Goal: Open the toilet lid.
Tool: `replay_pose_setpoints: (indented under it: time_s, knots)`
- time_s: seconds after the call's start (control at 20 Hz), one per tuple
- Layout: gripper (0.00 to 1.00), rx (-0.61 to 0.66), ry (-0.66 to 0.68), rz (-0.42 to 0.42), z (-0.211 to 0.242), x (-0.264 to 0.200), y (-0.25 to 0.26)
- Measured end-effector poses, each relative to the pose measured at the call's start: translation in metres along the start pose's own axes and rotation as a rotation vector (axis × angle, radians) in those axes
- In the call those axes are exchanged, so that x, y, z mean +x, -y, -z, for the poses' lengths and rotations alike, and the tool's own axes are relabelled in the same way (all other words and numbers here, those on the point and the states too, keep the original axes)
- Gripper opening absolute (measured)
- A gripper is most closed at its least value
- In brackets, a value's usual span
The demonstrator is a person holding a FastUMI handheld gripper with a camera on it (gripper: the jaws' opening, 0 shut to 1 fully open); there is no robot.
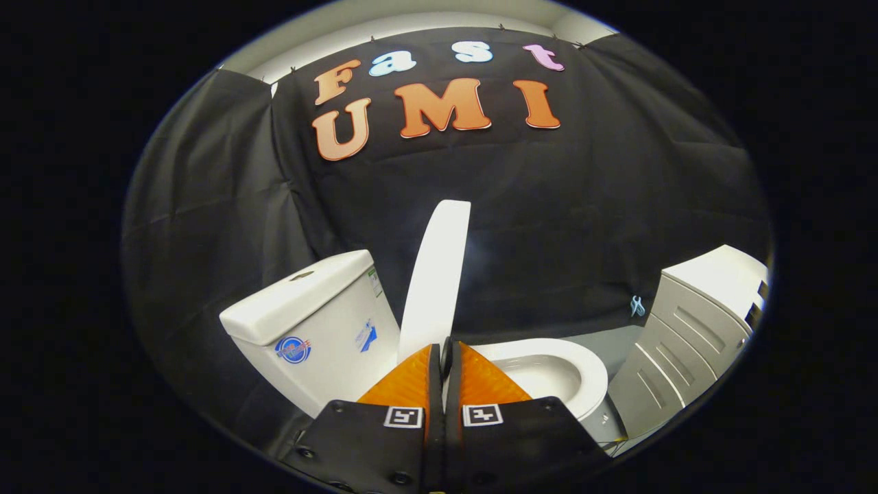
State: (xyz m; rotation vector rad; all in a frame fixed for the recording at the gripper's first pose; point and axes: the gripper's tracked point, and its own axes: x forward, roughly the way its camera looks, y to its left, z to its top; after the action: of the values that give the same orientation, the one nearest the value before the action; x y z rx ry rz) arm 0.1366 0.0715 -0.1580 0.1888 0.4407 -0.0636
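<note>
The white toilet lid (pixel 439 274) stands raised, nearly upright, and I see it edge-on between the tank (pixel 309 309) and the open seat and bowl (pixel 555 370). My gripper (pixel 444 353) is at the lid's lower front edge. Its two fingers are closed together, with the thin rim of the lid pinched between them. The tank sits just behind and beside the lid. The bowl lies open on the other side of the fingers.
A white cabinet (pixel 693 329) with panelled drawers stands close beside the bowl. A small light-blue object (pixel 637 306) hangs or lies by the black cloth wall near the cabinet. Grey floor (pixel 617 346) shows between bowl and cabinet.
</note>
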Motion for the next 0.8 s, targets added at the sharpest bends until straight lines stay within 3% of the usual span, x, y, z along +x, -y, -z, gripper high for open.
replay_pose_setpoints:
  time_s: [0.8]
  knots:
    - [0.08, -0.138, 0.0, -0.109, -0.009, 0.007, -0.096]
